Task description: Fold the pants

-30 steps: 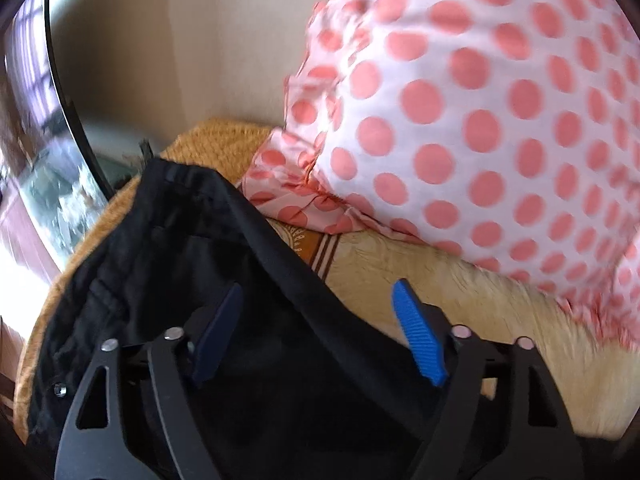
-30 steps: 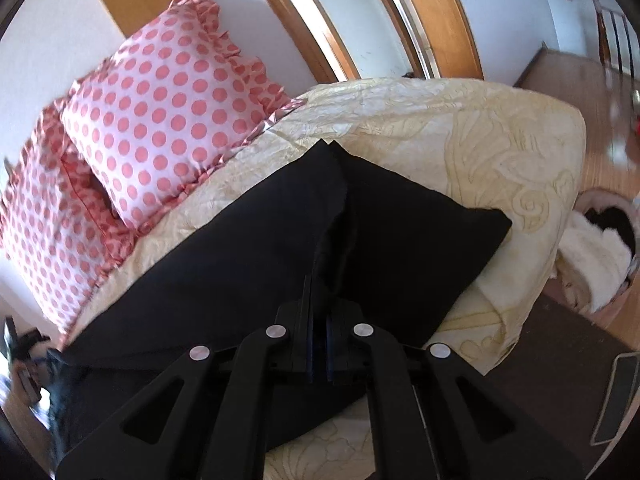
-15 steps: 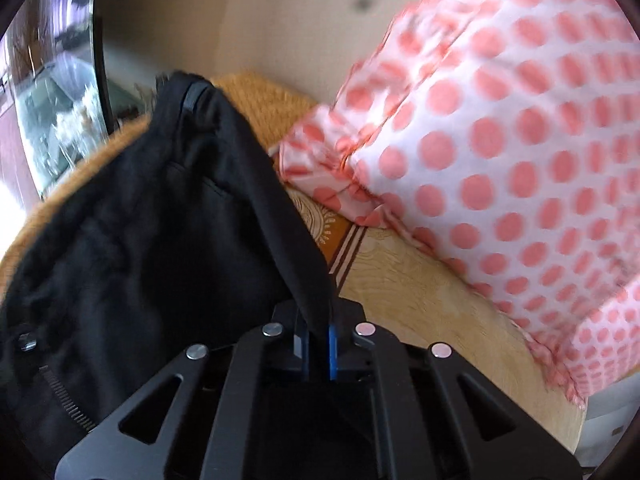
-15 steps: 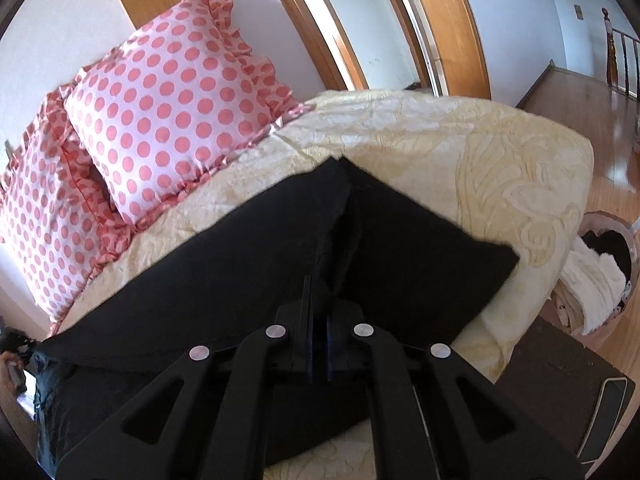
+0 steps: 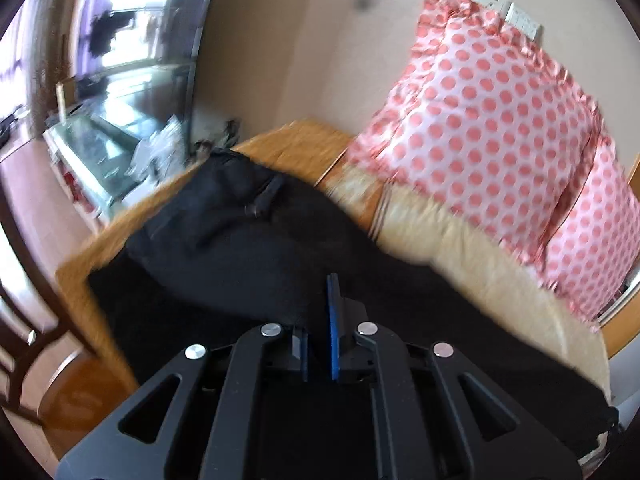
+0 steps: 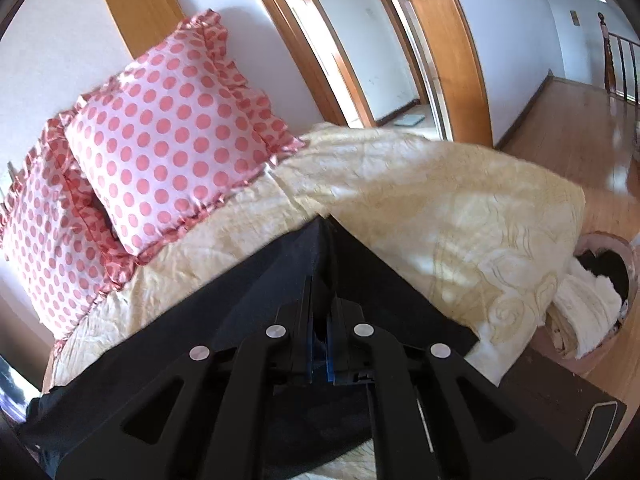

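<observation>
Black pants (image 5: 224, 248) lie stretched across the bed; in the left wrist view I see their waist end with a belt loop near the bed's corner. My left gripper (image 5: 320, 320) is shut on a fold of the pants' edge and holds it lifted. In the right wrist view the pants (image 6: 248, 304) run down to the lower left, the leg end raised into a peak. My right gripper (image 6: 320, 304) is shut on that peak of black cloth, above the quilt.
Cream quilt (image 6: 440, 200) covers the bed. Two pink polka-dot pillows (image 6: 172, 148) lean on the wall, also in the left wrist view (image 5: 488, 112). A mirror (image 5: 120, 80) stands left of the bed. A basket of laundry (image 6: 596, 292) sits on the wooden floor at right.
My left gripper closed on the pants' waist edge and has pulled back and up, showing more of the bed. My right gripper, still shut on the leg end, has lifted it.
</observation>
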`<state>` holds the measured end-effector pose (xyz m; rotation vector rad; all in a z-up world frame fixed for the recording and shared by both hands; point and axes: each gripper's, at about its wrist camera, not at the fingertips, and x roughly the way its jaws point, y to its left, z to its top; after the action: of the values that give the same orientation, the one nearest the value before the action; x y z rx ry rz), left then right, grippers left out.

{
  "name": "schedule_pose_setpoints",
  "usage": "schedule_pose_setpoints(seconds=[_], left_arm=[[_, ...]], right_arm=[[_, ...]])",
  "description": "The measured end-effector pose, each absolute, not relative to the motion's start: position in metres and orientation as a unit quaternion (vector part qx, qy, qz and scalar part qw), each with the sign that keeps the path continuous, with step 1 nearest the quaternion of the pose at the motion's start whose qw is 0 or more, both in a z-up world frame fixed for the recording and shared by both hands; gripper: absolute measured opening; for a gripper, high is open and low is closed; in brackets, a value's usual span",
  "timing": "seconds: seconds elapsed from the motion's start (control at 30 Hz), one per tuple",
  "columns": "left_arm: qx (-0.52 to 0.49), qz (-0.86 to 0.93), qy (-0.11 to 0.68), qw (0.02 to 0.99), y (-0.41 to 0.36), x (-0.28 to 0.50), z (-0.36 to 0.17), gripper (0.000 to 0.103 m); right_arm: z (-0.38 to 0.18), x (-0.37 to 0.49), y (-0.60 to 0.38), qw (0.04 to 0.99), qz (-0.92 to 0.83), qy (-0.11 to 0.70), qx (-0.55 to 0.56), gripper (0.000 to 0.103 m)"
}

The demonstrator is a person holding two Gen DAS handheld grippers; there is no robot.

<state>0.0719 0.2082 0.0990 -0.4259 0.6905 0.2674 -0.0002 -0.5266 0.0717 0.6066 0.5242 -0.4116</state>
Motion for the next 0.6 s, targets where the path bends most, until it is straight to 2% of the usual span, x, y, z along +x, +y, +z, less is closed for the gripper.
schedule_pose_setpoints(seconds=[0.23, 0.37, 0.43, 0.6], left_arm=[[-0.214, 0.169, 0.335, 0.902, 0.202, 0.022, 0.048, 0.007], [-0.222, 0.176, 0.313, 0.907, 0.198, 0.012, 0.044, 0.007], [-0.219, 0.174, 0.324, 0.904, 0.201, 0.015, 0.039, 0.007], [-0.215, 0.162, 0.322, 0.908, 0.202, 0.017, 0.048, 0.007]], right_arm=[[0.058, -0.014, -0.533, 0.888, -0.205, 0.256, 0.324, 0.004], [0.068, -0.025, -0.528, 0.895, -0.212, 0.233, 0.316, 0.004], [0.068, -0.021, -0.526, 0.894, -0.221, 0.251, 0.299, 0.004], [0.068, -0.029, -0.533, 0.887, -0.212, 0.241, 0.331, 0.004]])
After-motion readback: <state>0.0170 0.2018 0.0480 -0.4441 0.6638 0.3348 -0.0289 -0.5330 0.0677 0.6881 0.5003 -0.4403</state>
